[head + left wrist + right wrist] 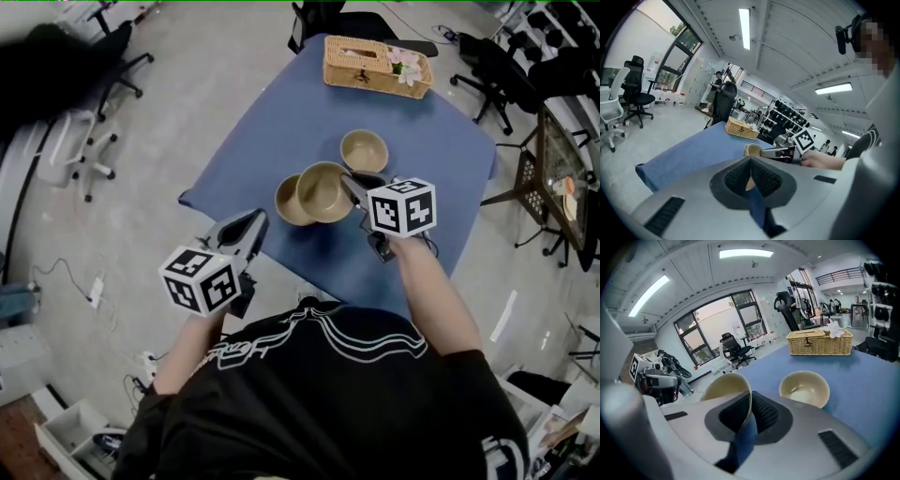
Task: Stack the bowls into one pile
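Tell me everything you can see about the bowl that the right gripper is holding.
The held bowl is round, plain tan outside and cream inside, ceramic-looking and empty. The right gripper is shut on its rim, one pad inside the wall and one outside. It is tilted and looks lifted off the blue table. In the head view it overlaps a second bowl at its left; whether they touch I cannot tell. A third bowl stands apart beyond it.

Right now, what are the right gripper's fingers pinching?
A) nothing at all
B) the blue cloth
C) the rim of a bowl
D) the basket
C: in its own view the right gripper has its fingers closed on the thin rim of the tan bowl.
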A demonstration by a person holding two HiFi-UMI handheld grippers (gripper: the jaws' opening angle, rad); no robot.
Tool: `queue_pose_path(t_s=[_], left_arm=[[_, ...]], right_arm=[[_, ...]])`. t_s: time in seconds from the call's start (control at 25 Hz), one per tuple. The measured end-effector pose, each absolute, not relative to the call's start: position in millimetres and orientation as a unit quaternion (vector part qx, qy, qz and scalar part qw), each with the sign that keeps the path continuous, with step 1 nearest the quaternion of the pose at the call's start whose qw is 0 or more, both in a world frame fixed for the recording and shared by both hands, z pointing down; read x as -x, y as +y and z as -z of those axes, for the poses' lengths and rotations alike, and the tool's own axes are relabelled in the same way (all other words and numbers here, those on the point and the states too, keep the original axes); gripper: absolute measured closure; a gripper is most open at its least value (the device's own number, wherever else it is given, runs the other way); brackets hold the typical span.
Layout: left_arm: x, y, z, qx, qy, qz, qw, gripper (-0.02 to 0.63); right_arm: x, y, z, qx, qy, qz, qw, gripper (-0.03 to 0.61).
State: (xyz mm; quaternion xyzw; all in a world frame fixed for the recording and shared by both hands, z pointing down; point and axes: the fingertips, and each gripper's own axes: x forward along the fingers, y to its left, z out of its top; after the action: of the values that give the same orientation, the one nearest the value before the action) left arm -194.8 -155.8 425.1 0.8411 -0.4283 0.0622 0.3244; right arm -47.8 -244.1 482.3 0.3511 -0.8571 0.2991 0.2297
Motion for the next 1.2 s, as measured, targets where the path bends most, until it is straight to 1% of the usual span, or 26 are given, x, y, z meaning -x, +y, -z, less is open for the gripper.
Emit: queue_pose_path(t_s=[0.32,0.64,0.92,0.96,1.0,1.04,1.12,1.2], left_arm=[[203.1,-157.5,-427.1,-0.837,-0.434,-0.058,0.328,0.591],[212.0,-159.5,-438.7,-0.831,-0.438,-0.066,0.335,0.591],[216.7,-162.6,-441.6,-0.829,-0.44,-0.066,0.338,0.591],[215.9,-163.6,-442.0,-0.83,-0.439,-0.067,0.338,0.591],[214.5,-164.3,-442.6,-0.831,-0.438,-0.067,0.337,0.591],[212.8,-164.9,-443.2,-0.832,-0.436,-0.069,0.337,0.591],[209.6,-166.7,-443.5,-0.833,-0.433,-0.069,0.337,0.591],[207.3,-169.1,-442.6,-0.835,-0.43,-0.068,0.337,0.591]], right_arm=[[83.0,-241.3,-502.3,-0.329,-0.861,-0.284,0.262,0.537],[95.5,-243.7,-523.9,-0.328,-0.858,-0.284,0.275,0.535],[101.8,-237.3,-528.9,-0.323,-0.862,-0.253,0.299,0.53],[102.2,-237.4,-528.3,-0.323,-0.863,-0.249,0.299,0.511],[102.1,-237.3,-527.4,-0.323,-0.864,-0.244,0.299,0.462],[101.5,-237.0,-525.9,-0.322,-0.866,-0.239,0.299,0.43],[99.3,-236.2,-521.5,-0.322,-0.87,-0.227,0.297,0.381],[96.3,-236.3,-517.7,-0.324,-0.871,-0.22,0.297,0.347]])
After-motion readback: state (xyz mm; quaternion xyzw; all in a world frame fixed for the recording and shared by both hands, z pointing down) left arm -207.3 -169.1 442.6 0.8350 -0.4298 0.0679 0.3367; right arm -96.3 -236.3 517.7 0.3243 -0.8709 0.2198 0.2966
